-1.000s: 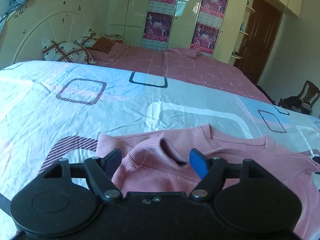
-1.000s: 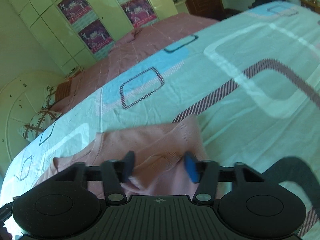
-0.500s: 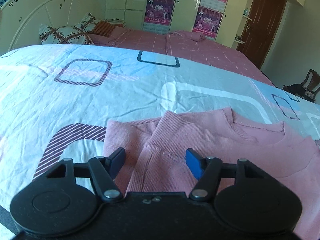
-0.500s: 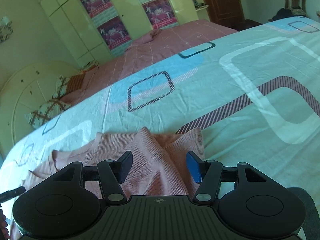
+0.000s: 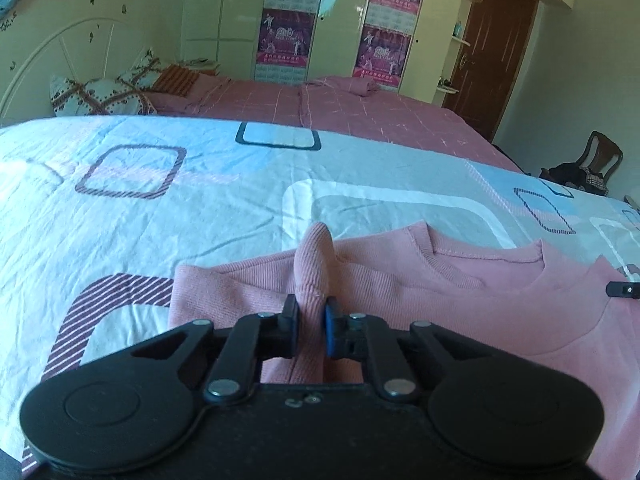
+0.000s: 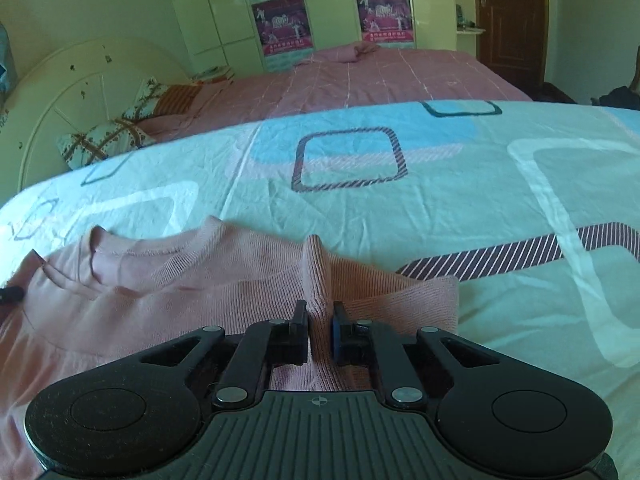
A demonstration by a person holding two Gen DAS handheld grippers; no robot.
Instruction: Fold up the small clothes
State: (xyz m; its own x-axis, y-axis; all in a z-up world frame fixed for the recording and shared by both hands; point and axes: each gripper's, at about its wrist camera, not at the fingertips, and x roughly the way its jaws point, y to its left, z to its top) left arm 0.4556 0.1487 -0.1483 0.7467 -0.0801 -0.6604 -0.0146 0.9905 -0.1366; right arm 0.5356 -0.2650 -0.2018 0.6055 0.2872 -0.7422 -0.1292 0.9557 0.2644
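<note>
A small pink ribbed sweater [image 5: 460,300] lies flat on a patterned bedsheet [image 5: 200,208], its neckline facing away. My left gripper [image 5: 309,316] is shut on a pinched ridge of the sweater's left shoulder area. In the right wrist view the same sweater [image 6: 168,292] shows, and my right gripper [image 6: 320,322] is shut on a pinched ridge of fabric near its right shoulder. The tip of the other gripper shows at the frame edge in each view [image 5: 622,290] [image 6: 10,294].
The bedsheet [image 6: 440,200] spreads wide around the sweater. Beyond it lie a pink-covered bed [image 5: 340,108], pillows [image 5: 100,96] by a white headboard, wardrobes with posters [image 5: 288,20], a brown door [image 5: 500,40] and a chair [image 5: 592,164] at the right.
Both grippers have gone from open to shut, each pinching up a ridge of the sweater's fabric near a shoulder. Both cameras have levelled out.
</note>
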